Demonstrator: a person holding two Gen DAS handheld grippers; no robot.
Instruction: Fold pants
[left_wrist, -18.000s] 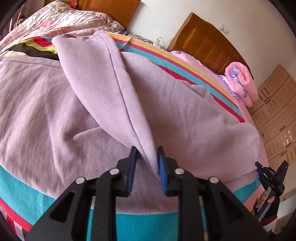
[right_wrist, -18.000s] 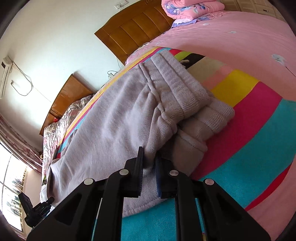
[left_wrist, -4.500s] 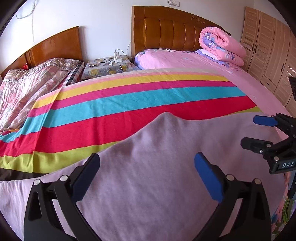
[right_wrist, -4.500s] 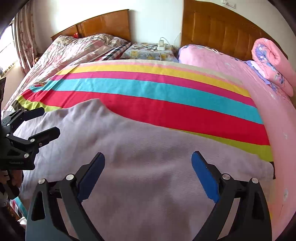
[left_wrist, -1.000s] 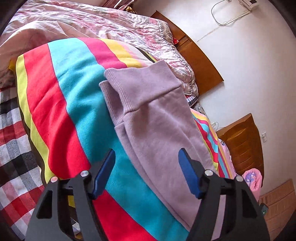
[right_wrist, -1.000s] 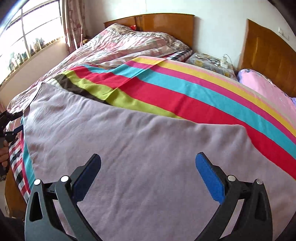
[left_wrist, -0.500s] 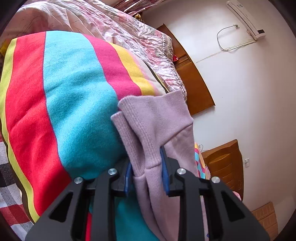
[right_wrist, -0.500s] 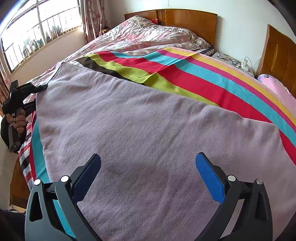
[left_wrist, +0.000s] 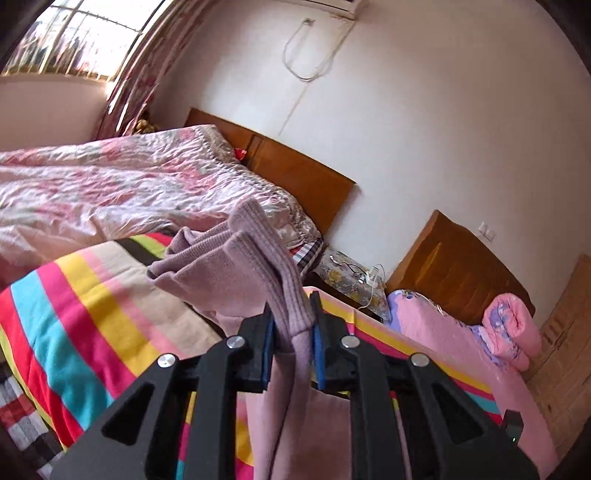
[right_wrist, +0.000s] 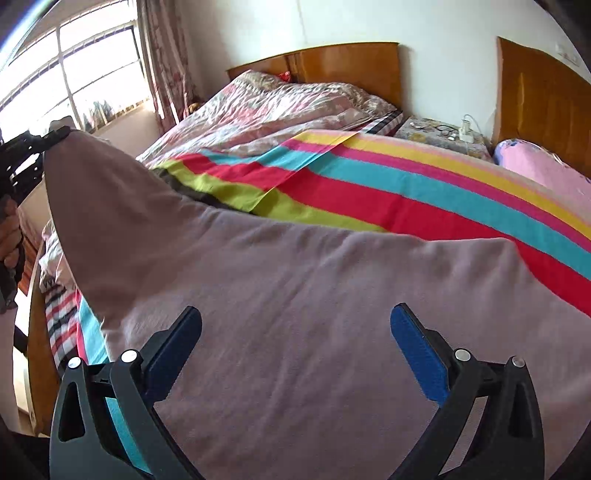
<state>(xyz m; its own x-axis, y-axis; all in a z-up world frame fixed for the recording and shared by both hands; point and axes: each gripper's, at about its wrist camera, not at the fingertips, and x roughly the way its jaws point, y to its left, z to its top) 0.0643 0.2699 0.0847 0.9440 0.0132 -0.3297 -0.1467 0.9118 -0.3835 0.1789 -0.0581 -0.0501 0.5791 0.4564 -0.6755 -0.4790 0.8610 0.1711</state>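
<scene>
Pants (right_wrist: 295, 314), lilac knit, spread over striped blanket (right_wrist: 424, 188) on bed, filling lower half of right wrist view. One end raised off the bed toward upper left of that frame, where left gripper (right_wrist: 55, 138) has it. Left wrist view: left gripper (left_wrist: 291, 326) closing, blue pads pressing ribbed cuffs (left_wrist: 255, 254) between them; fabric hangs down below jaws at centre bottom. Right gripper (right_wrist: 295, 332) jaws spread wide, nothing between pads, poised above flat part of pants. Hand (right_wrist: 9, 236) at far left edge. Floral quilt (right_wrist: 273, 107) behind, upper centre. Wooden headboard (right_wrist: 351, 62) against wall.
</scene>
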